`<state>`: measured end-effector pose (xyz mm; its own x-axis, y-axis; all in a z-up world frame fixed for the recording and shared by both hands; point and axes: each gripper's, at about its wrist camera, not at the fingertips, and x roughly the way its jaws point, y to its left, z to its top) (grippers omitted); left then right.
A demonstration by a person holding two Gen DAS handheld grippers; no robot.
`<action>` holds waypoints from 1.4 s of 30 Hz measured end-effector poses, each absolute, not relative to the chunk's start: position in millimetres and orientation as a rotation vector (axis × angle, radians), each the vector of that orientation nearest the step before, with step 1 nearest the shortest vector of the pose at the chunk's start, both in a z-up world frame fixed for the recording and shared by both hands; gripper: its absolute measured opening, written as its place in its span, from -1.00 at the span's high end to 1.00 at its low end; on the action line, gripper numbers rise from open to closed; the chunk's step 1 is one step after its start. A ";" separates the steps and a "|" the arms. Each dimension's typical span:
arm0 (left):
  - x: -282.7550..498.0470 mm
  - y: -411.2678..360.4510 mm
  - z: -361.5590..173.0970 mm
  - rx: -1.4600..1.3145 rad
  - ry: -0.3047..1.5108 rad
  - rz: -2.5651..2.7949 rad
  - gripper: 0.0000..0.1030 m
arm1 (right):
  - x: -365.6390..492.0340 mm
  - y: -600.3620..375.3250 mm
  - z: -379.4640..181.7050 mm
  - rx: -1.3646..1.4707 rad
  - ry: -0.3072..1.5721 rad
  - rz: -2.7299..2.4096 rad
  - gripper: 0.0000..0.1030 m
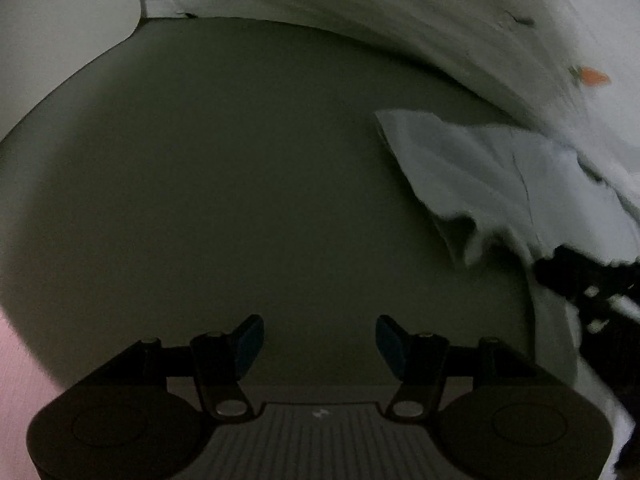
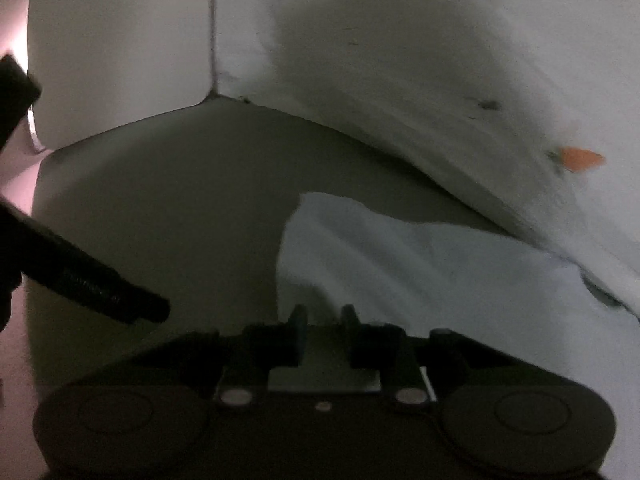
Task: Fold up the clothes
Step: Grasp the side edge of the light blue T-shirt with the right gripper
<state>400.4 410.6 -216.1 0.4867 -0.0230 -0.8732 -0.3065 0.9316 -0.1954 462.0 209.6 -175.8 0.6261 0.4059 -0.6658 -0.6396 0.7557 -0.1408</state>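
A pale white cloth (image 1: 488,176) lies crumpled on the dark table top (image 1: 240,184) at the right of the left wrist view. My left gripper (image 1: 319,344) is open and empty, over bare table to the left of the cloth. In the right wrist view the same cloth (image 2: 420,264) lies right in front of my right gripper (image 2: 325,320). Its jaws stand narrowly apart with the cloth's near edge between them; whether they pinch it is unclear in the dim, blurred frame.
A large white sheet with small orange marks (image 2: 580,158) drapes along the back and right (image 1: 440,20). White walls meet in a corner (image 2: 212,92) behind the table. The left gripper's dark body (image 2: 80,272) reaches in from the left; the right one shows at the right (image 1: 592,292).
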 end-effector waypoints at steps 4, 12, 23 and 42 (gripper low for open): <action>411.3 428.6 -217.0 -0.396 1.044 0.205 -0.29 | 478.2 240.3 -189.3 -0.450 0.649 0.675 0.27; 404.1 439.1 -216.8 -0.417 1.060 0.214 -0.31 | 504.4 262.0 -211.7 -0.556 0.677 0.632 0.63; 370.7 395.7 -216.8 -0.383 1.097 0.154 -0.41 | 491.8 243.0 -197.6 -0.630 0.564 0.702 0.07; 383.9 401.0 -225.2 -0.464 1.094 0.093 -0.74 | 494.7 233.4 -221.6 -0.590 0.636 0.800 0.23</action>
<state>383.9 401.0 -225.2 0.4649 -0.1523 -0.8722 -0.2980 0.9007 -0.3161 494.7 233.4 -221.6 0.5359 0.4596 -0.7082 -0.7934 0.5609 -0.2363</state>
